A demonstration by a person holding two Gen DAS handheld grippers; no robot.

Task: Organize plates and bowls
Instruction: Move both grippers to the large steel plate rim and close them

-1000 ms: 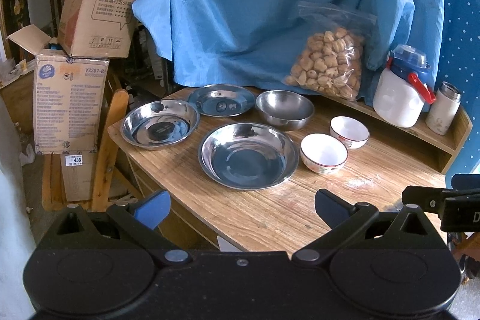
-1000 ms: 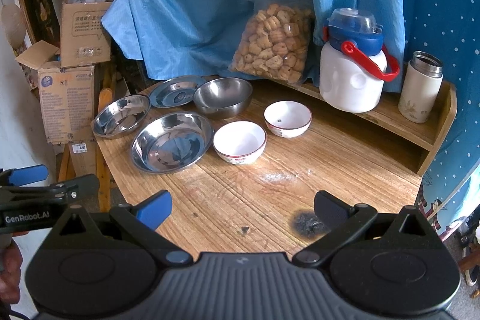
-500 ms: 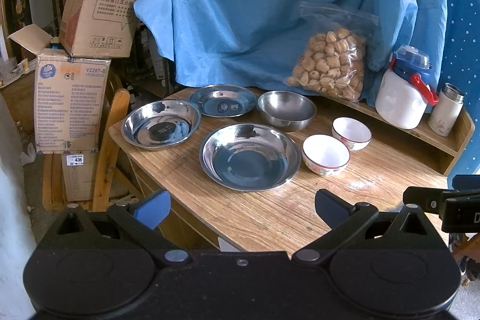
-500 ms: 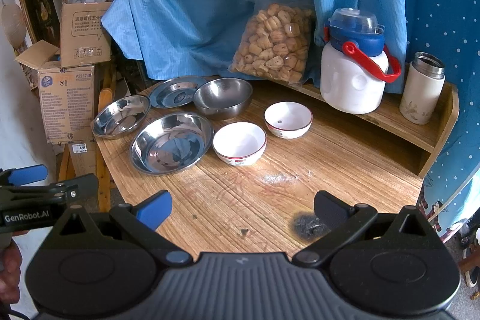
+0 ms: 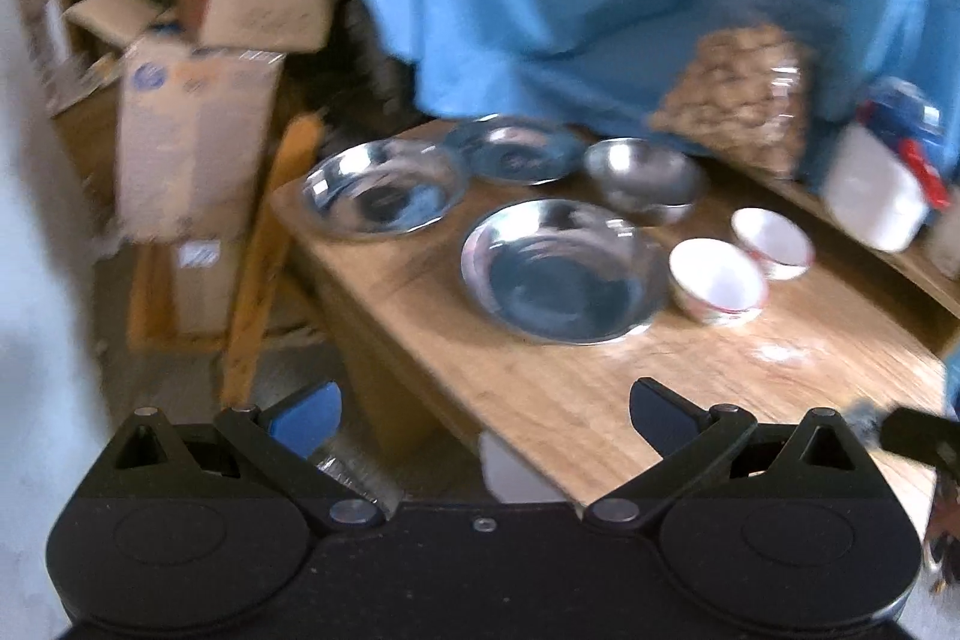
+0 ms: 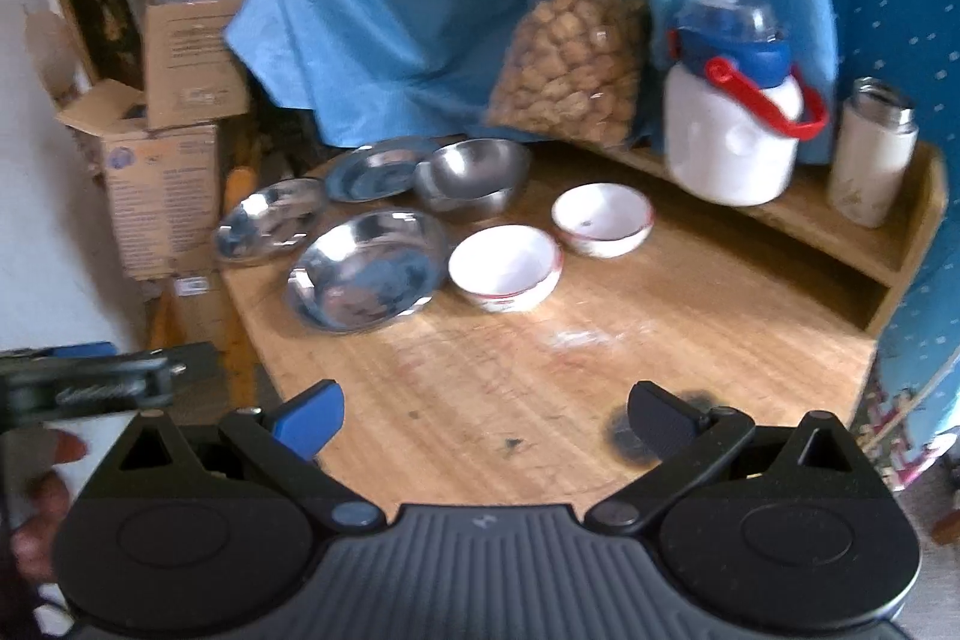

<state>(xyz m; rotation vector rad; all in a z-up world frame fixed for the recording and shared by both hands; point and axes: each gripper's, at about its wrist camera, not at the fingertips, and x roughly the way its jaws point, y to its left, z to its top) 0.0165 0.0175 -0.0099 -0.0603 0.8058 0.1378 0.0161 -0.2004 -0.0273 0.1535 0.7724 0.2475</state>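
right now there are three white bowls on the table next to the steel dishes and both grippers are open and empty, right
Not quite: there are two white bowls, not three. The right wrist view shows the near white bowl and the far white bowl on the wooden table, beside the steel dishes such as the large steel plate. The rest holds: the left gripper and right gripper are both open and empty.

Motion blur smears the whole left wrist view; box lettering (image 5: 198, 148) is unreadable, and the flask (image 5: 948, 244) is cut off at right.
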